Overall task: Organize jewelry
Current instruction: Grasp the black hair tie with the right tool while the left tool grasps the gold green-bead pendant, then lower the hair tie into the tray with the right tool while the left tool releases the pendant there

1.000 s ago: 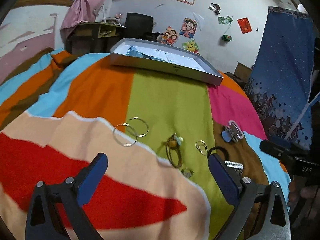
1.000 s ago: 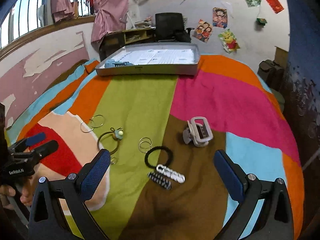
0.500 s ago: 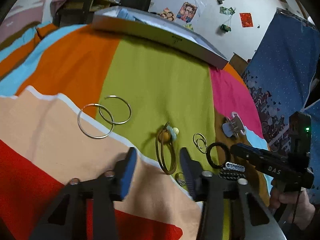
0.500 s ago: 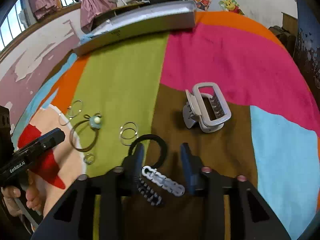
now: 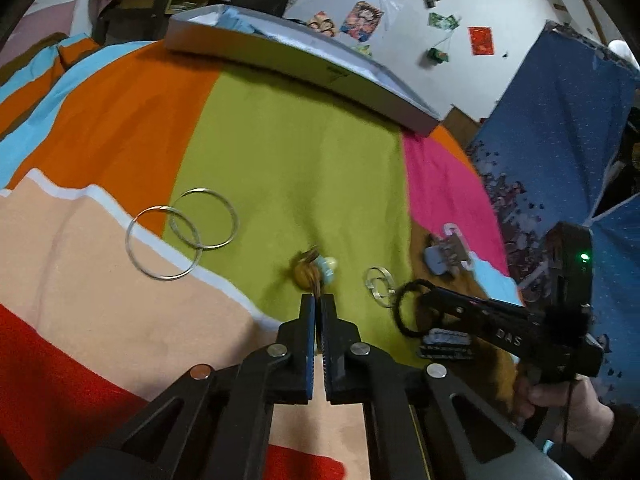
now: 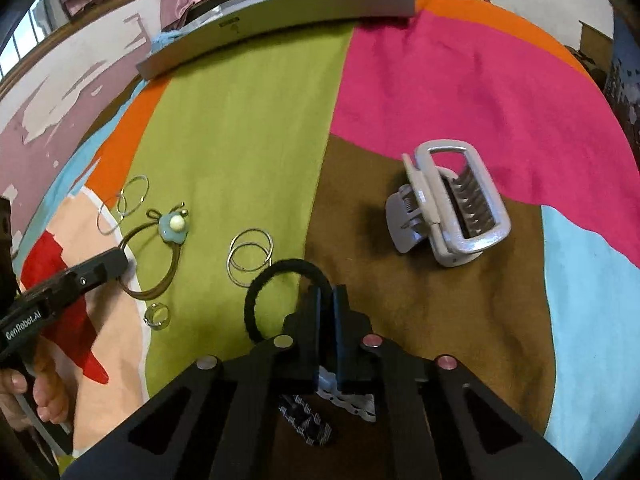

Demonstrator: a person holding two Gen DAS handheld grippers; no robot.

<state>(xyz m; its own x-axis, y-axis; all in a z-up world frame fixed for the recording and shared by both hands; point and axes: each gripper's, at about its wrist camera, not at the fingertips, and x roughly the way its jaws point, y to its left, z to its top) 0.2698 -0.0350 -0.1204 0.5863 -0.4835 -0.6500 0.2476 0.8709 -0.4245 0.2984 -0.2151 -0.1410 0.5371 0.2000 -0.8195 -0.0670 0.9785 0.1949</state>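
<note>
We have both sets of jaws just closed: left gripper (image 5: 318,300) pinching the brown hair tie (image 6: 154,276), right gripper (image 6: 328,292) pinching the black hair tie (image 6: 264,284), both on the blanket (image 5: 288,160).

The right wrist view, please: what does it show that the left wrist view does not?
Only the right wrist view shows the small clear ring and the window. Only the left wrist view shows the red poster and the green light. Both show the grey box, the two large rings, the hair claw and the black hair tie.
</note>
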